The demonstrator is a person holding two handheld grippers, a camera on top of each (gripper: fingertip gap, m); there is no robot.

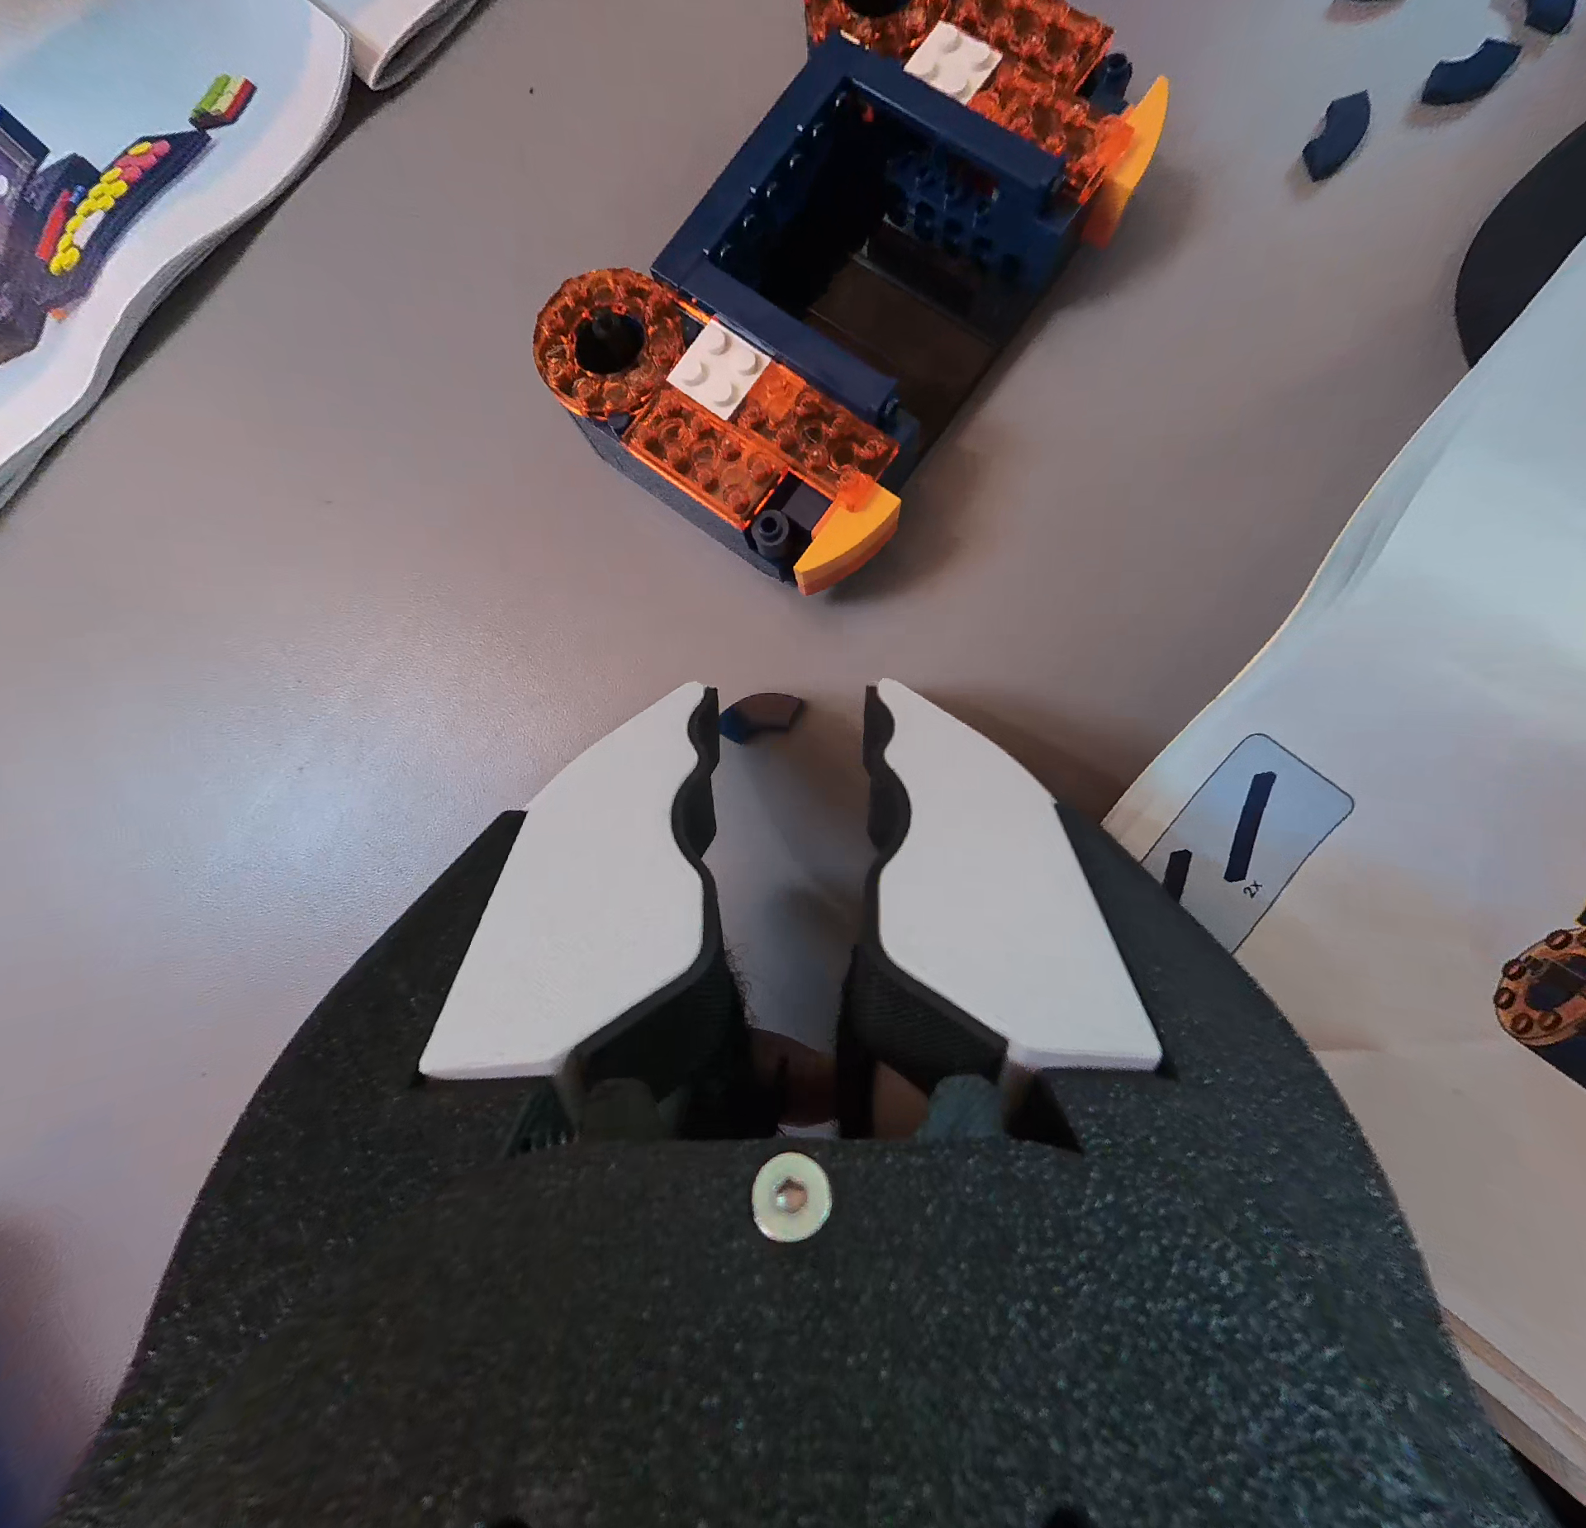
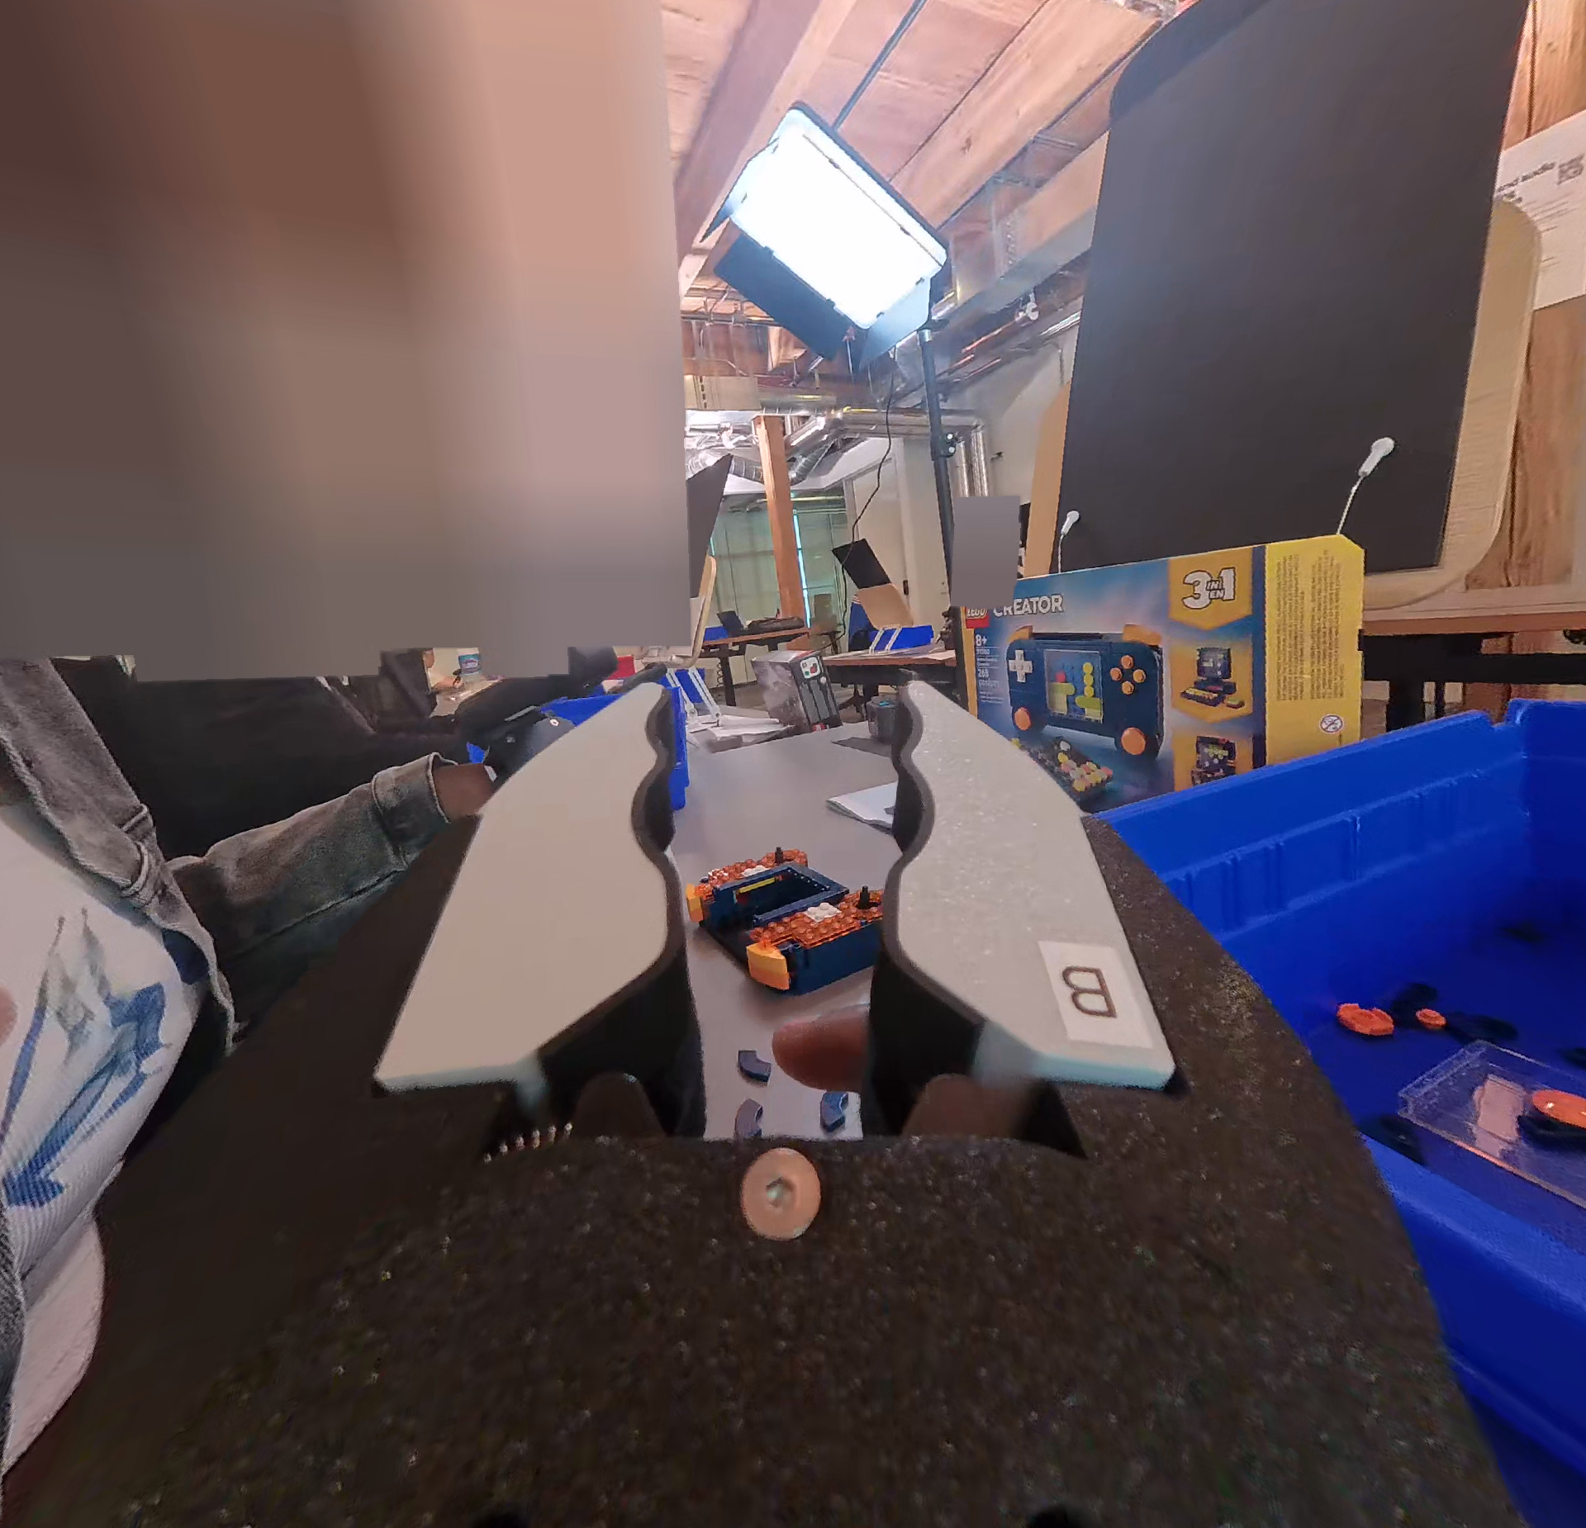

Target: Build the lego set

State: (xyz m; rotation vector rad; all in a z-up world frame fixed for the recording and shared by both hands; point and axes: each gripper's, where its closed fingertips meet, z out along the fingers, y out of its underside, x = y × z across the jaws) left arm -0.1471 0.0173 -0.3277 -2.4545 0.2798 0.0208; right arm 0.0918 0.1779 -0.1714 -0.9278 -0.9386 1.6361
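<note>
Left wrist view: the navy-and-orange lego build (image 1: 845,277) sits upper centre on the grey table (image 1: 343,629); my left gripper (image 1: 789,702), fingers parted, hangs over a small dark curved piece (image 1: 764,712). My right gripper (image 2: 781,714) is likewise released, empty.

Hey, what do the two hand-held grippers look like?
Both share one design. The left hand-held gripper and right hand-held gripper have speckled black bodies, a silver screw, and pale grey fingers with wavy black inner pads. The right carries a small white sticker.
</note>
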